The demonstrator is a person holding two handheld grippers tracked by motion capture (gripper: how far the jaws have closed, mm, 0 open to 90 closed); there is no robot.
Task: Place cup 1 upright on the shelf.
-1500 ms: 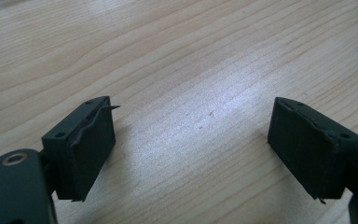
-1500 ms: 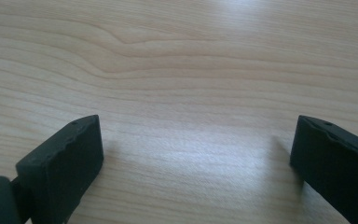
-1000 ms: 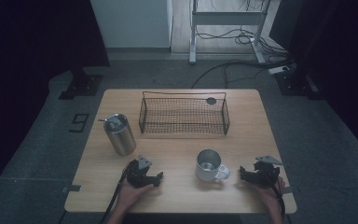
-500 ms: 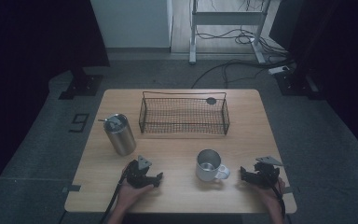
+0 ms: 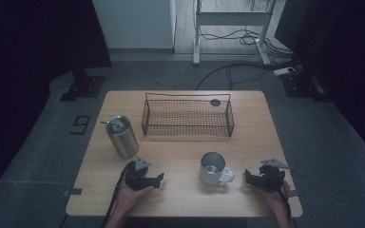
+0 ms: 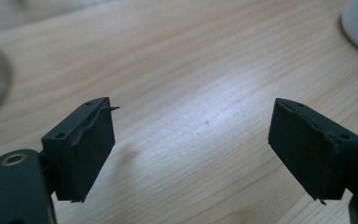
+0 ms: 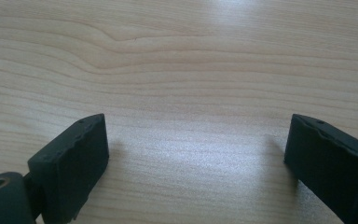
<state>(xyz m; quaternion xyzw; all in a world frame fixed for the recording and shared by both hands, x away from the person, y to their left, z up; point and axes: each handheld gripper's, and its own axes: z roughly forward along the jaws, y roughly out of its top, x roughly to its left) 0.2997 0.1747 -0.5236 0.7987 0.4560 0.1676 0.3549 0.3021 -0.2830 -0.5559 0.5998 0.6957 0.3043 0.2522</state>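
1. High view puts the wooden counter (image 5: 180,142) across the middle of the frame, the largest thing here, and there is one of it.
2. One wire basket (image 5: 187,117) stands upright toward the counter's far edge, centre frame, with nothing visible inside it.
3. One steel tumbler (image 5: 122,137) stands left of centre, a lid or straw piece at its mouth.
4. One metal mug (image 5: 213,168) sits lower right of centre, upright, its handle turned toward the right-hand side of the frame.
5. Two tools are counted: the left hand-held gripper (image 5: 158,178) at lower left and the right hand-held gripper (image 5: 248,176) at lower right; each rests low over bare wood with jaws spread wide, holding nothing.
6. Judged from the layout, the step in hand is likely a reach for the mug, which lies between the two, nearer the right one and apart from both.
7. Doing it well probably means approaching level, keeping the jaws wide until they straddle the wall or handle, then closing squarely so the mug does not tip.
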